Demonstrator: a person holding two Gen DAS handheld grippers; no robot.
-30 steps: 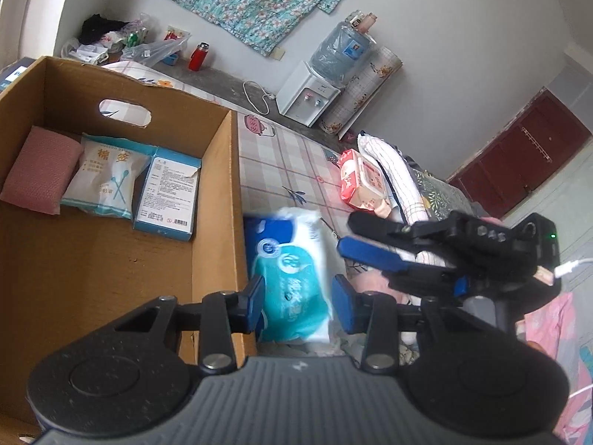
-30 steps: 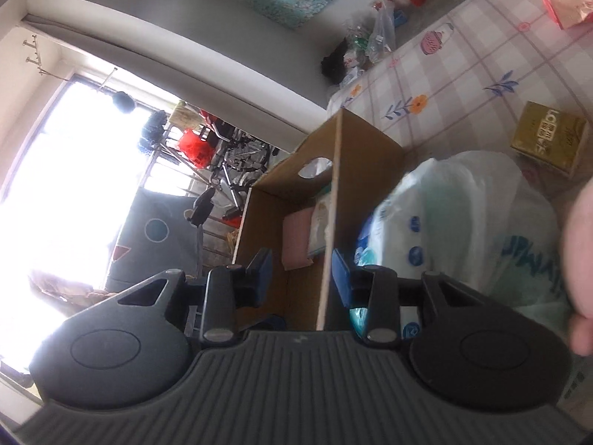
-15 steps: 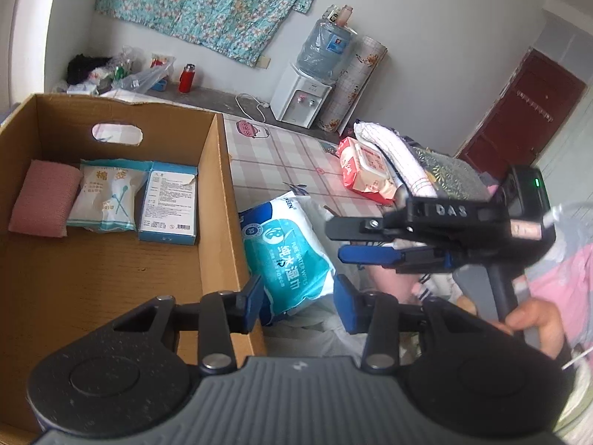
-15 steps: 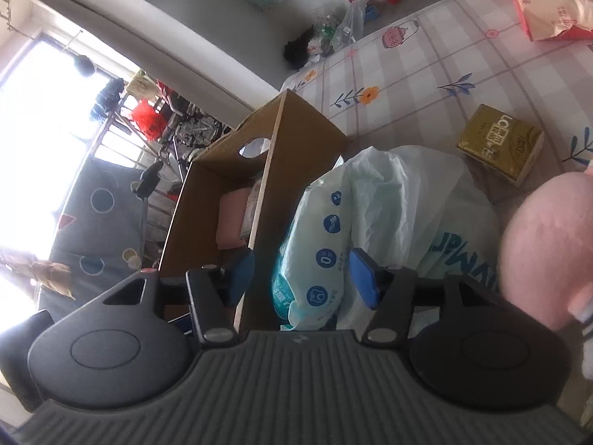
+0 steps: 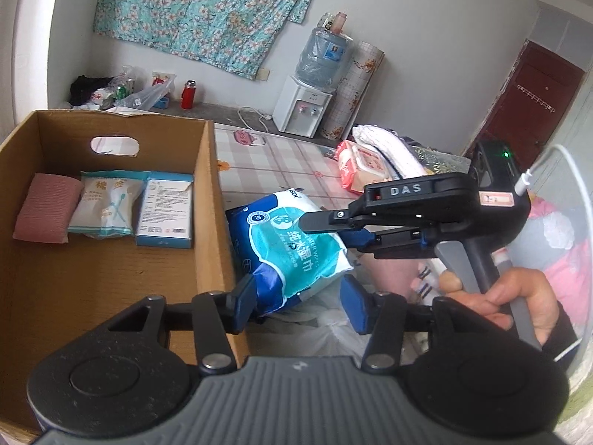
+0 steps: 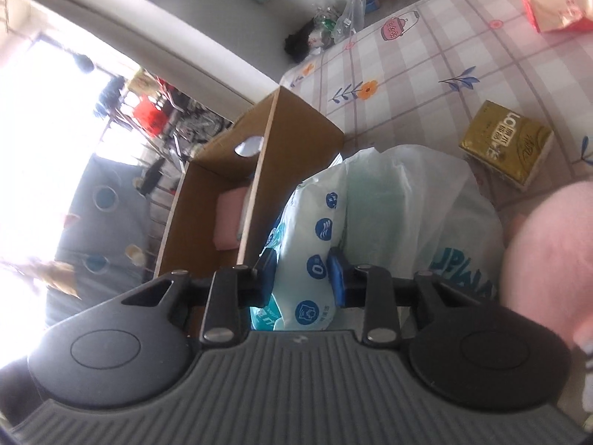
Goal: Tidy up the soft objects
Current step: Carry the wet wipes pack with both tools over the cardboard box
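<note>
A blue and teal pack of wet wipes [image 5: 292,248] is held just right of the cardboard box [image 5: 207,193]. My right gripper [image 6: 302,278] is shut on the pack [image 6: 315,259] and shows from the side in the left wrist view [image 5: 326,230]. My left gripper [image 5: 300,302] is open, its fingers on either side of the pack's near end, not pressing it. Inside the box lie a pink sponge [image 5: 46,207], a white cotton-swab packet [image 5: 105,209] and a blue and white carton [image 5: 165,213].
A white plastic bag [image 6: 418,215] lies under the pack. A gold tissue pack [image 6: 506,142], a red wipes pack [image 5: 361,165] and folded cloths [image 5: 389,150] lie on the checked cloth. A pink soft object [image 6: 548,259] sits at the right. A water dispenser [image 5: 307,107] stands at the back.
My right gripper has closed on the wipes pack and lifted it off the plastic bag. My left gripper has drawn back and risen, and stays open.
</note>
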